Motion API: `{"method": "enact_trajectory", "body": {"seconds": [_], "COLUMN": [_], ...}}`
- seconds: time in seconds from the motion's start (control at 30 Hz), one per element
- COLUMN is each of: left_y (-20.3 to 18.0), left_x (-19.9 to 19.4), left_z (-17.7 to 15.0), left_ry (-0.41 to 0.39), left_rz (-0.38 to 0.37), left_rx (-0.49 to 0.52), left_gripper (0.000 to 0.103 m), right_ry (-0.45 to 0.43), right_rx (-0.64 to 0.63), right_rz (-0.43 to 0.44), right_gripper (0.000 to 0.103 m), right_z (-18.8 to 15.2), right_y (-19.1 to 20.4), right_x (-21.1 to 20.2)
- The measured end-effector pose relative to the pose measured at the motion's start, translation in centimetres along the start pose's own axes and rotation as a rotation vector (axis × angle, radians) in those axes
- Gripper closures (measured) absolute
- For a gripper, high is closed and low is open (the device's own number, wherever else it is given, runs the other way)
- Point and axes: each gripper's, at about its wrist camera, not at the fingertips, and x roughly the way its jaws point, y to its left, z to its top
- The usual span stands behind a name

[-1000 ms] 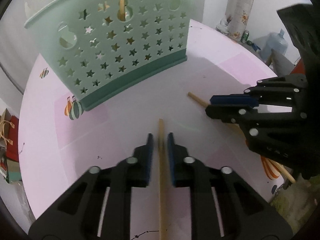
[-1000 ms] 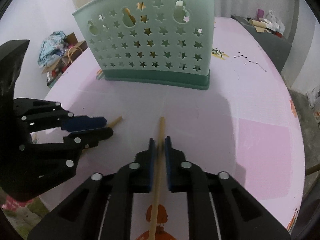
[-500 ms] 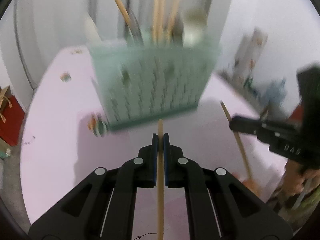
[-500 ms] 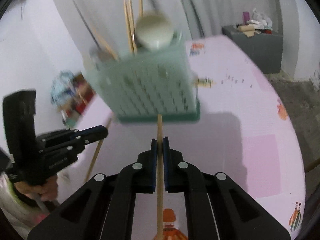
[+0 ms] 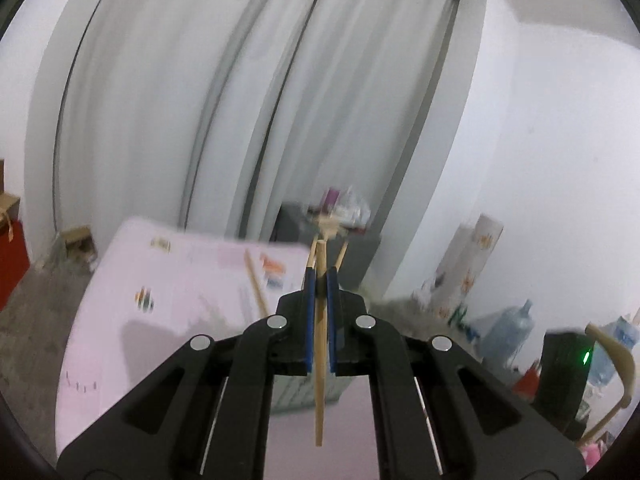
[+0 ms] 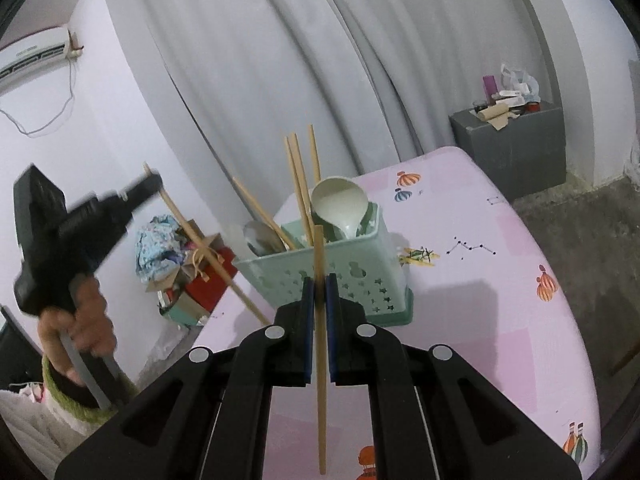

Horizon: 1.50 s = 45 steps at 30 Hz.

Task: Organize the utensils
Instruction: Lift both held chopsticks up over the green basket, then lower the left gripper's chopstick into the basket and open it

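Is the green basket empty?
No, the green basket already holds several wooden chopsticks and a pale ladle standing up in it.

Your left gripper [image 6: 154,184] is smeared by motion in the right wrist view — you cannot make out its pads there, and the hand [image 6: 80,324] under it is a blur too. From the left wrist camera the green utensil basket [image 5: 296,392] sits almost wholly behind the gripper's fingers. The lone chopstick [image 5: 256,286] on the pink tablecloth [image 5: 120,320] disappears behind them — its lower end is hidden.
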Motion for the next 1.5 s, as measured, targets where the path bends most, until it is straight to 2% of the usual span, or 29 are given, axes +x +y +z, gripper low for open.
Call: {"method": "enact_trajectory", "body": {"seconds": [0.23, 0.37, 0.57, 0.8, 1.03, 1.1, 1.13, 1.23, 1.27, 1.33, 1.5], "left_y": [-1.1, -1.1, 0.0, 1.9, 3.3, 3.8, 3.9, 4.0, 4.0, 4.0, 4.0], "left_x": [0.0, 1.9, 5.8, 7.9, 8.0, 7.5, 7.2, 6.1, 5.7, 4.8, 1.7], "left_z": [4.8, 5.9, 4.1, 1.4, -1.2, -1.8, -2.1, -2.5, -2.6, -2.9, -4.1], "left_ry": [-0.17, -0.222, -0.189, -0.149, -0.068, -0.058, -0.056, -0.062, -0.06, -0.069, -0.088], "left_rz": [0.0, 0.055, 0.118, 0.11, 0.099, 0.094, 0.095, 0.091, 0.093, 0.101, 0.131], "left_rx": [0.011, 0.035, 0.028, -0.058, -0.083, -0.083, -0.084, -0.088, -0.087, -0.09, -0.074], "left_gripper": [0.099, 0.099, 0.099, 0.099, 0.098, 0.084, 0.073, 0.065, 0.058, 0.052, 0.032], "right_ry": [-0.01, -0.004, -0.005, 0.004, 0.004, 0.007, 0.006, -0.006, -0.011, -0.025, -0.111], "right_rx": [0.009, 0.019, 0.02, 0.009, 0.004, 0.001, -0.002, -0.008, -0.01, -0.022, -0.108], "right_rz": [-0.011, -0.007, -0.006, -0.02, -0.025, -0.026, -0.026, -0.024, -0.02, -0.013, 0.019], "right_gripper": [0.097, 0.097, 0.097, 0.097, 0.097, 0.097, 0.097, 0.097, 0.097, 0.097, 0.097], "right_z": [0.6, 0.6, 0.6, 0.6, 0.7, 0.7, 0.9, 1.3, 1.6, 2.2, 5.9], "right_y": [-0.7, -1.1, -1.2, -1.2, -1.0, -0.9, -0.8, -0.5, -0.4, -0.1, 2.0], "right_x": [-0.3, -0.3, -0.5, -0.6, -0.5, -0.3, -0.3, -0.3, -0.2, -0.2, -0.7]}}
